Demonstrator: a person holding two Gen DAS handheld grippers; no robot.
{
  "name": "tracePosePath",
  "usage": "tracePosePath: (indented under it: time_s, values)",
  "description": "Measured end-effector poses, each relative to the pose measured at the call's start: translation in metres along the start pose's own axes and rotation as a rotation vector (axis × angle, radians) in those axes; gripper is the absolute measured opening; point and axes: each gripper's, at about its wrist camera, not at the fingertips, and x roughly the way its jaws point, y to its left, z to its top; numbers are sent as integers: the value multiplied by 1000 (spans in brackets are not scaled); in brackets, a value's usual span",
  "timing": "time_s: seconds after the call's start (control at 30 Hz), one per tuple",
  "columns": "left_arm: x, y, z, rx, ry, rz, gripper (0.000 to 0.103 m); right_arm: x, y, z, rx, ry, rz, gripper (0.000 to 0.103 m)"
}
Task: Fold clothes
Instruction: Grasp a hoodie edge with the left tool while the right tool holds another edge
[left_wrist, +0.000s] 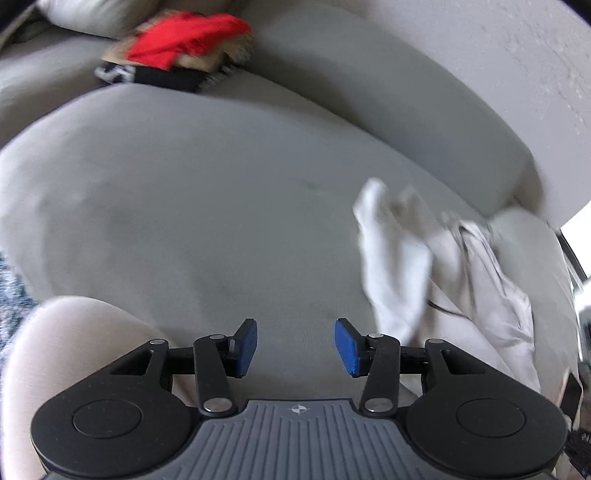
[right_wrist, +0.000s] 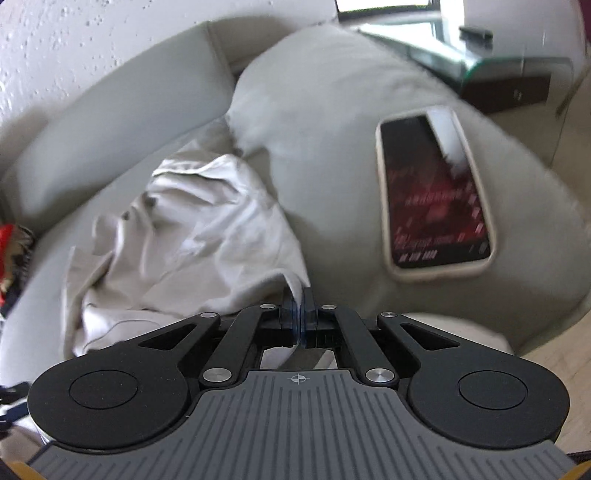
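Blue pads (left_wrist: 248, 343) of the left claw (left_wrist: 295, 345) stood spread apart with nothing between them, poised above the bare grey sofa seat (left_wrist: 192, 206). Right claw (right_wrist: 301, 314) was found pressed together, its jaws pinching an edge of the pale grey garment (right_wrist: 192, 236); the fabric ran up into the jaws, though motion blur prevented confirming how much was caught. That garment lay crumpled and unfolded on the seat at the sofa's right end, beside the arm cushion (right_wrist: 332, 110), on which a phone (right_wrist: 436, 192) rested face up. From the left wrist view the same garment appeared as a loose heap to the right of the open claw, apart from it. A second heap of clothes (left_wrist: 181, 48), red over dark and tan pieces, sat well apart at the far side of the seat, equally unsorted. No folded item was visible in either view. Assessment: the task stood at an early stage, with one garment merely gripped, no fold made, and the far heap untouched.
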Motion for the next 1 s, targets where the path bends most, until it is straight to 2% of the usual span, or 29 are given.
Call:
tracePosePath:
  time_s: [0.1,0.27,0.33,0.47,0.6,0.67,0.7,0.73,0.77,0.83,1.0]
  values:
    - [12,-22,-3,96,25,-35,48,3,1,-1,7,16,31,1]
    - [27,-65,-17,326,-3,1,48,4,14,-3,-9,25,58,2]
    - [32,-76,-22,379,-23,11,47,5,15,-5,-10,28,62,2]
    - [51,-83,-24,397,-1,55,42,6,11,-6,-3,36,71,2]
    - [60,-83,-24,385,-7,70,42,10,8,-5,11,41,69,2]
    - [67,-85,-20,374,-19,95,37,13,7,-4,23,49,69,2]
    - [69,-87,-18,373,-26,110,27,14,6,-4,27,50,68,3]
    - [72,-86,-15,360,-30,129,10,14,6,-3,31,52,67,3]
    - [74,-86,-12,344,-34,149,5,14,5,-3,36,53,66,3]
    - [71,-77,-6,261,-28,118,2,14,2,-2,45,55,64,4]
    - [27,-38,4,107,-113,61,2,17,0,-3,59,74,80,4]
